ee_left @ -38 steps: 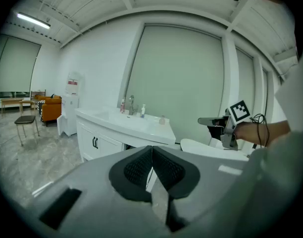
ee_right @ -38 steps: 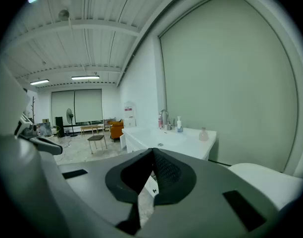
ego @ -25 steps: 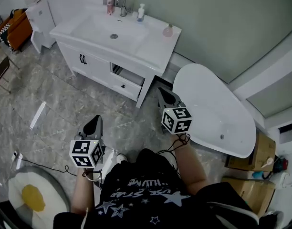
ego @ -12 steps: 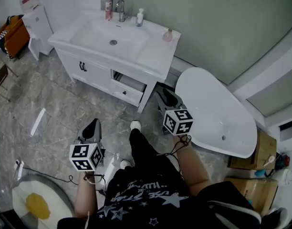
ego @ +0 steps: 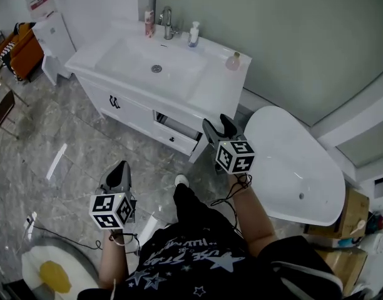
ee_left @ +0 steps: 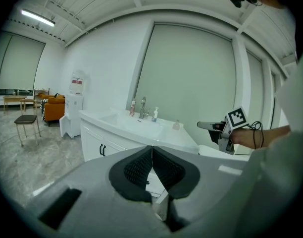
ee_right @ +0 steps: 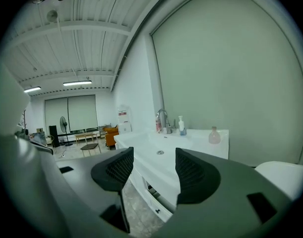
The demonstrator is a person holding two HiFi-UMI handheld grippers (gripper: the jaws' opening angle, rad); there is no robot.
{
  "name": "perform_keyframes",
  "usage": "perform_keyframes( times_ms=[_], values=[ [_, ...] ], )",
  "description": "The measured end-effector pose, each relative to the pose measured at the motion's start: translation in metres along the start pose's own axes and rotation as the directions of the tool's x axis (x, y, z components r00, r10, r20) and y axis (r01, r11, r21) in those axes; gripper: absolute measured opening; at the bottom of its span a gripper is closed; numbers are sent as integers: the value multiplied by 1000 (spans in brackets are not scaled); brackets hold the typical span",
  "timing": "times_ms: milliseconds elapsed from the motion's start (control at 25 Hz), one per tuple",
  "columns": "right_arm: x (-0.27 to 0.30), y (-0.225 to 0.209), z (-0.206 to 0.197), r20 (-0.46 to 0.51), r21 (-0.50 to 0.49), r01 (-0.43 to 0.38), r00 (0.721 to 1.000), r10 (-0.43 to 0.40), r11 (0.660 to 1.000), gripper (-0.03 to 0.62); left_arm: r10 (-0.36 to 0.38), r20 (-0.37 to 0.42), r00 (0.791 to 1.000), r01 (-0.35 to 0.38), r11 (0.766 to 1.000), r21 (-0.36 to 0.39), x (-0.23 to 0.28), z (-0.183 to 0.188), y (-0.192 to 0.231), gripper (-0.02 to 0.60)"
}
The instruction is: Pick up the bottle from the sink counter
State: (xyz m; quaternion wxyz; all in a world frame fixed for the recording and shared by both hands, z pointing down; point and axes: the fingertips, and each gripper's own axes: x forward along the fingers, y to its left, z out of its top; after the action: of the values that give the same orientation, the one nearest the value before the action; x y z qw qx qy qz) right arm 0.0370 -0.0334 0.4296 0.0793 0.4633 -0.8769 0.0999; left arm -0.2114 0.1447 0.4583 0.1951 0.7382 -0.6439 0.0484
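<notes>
The white sink counter stands ahead, below a grey-green wall. On it a round pink bottle sits at the back right corner. A white pump bottle and a red tube flank the faucet. My right gripper hovers in front of the counter's right end, well short of the bottles. Its jaws are opening and nothing is between them. The pink bottle shows up and to the right of them. My left gripper hangs low over the floor, shut and empty.
A drawer under the counter stands ajar. A white bathtub lies to the right, with cardboard boxes beyond it. At the left are a white cabinet, an orange sofa and a chair. An egg-shaped rug lies at the lower left.
The right gripper's jaws have gone from shut to wide apart. The person has stepped forward, so the counter is nearer. The left gripper stays shut.
</notes>
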Motion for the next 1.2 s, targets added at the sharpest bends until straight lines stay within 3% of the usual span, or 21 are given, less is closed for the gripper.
perform_keyframes(
  times_ms=[360, 720, 1000, 1200],
  values=[
    [106, -96, 25, -16, 50, 37, 999, -36, 998, 252, -3, -45, 999, 6, 999, 48, 134, 54, 6, 20],
    [174, -210, 44, -22, 97, 141, 990, -139, 985, 256, -52, -38, 998, 54, 997, 52, 257, 117, -15, 20],
    [205, -275, 53, -39, 95, 281, 960, -279, 955, 256, -135, -65, 989, 142, 983, 114, 319, 147, -31, 20],
    [226, -305, 49, -76, 100, 382, 924, -376, 919, 256, -216, -116, 970, 232, 961, 151, 374, 156, -30, 20]
  ],
)
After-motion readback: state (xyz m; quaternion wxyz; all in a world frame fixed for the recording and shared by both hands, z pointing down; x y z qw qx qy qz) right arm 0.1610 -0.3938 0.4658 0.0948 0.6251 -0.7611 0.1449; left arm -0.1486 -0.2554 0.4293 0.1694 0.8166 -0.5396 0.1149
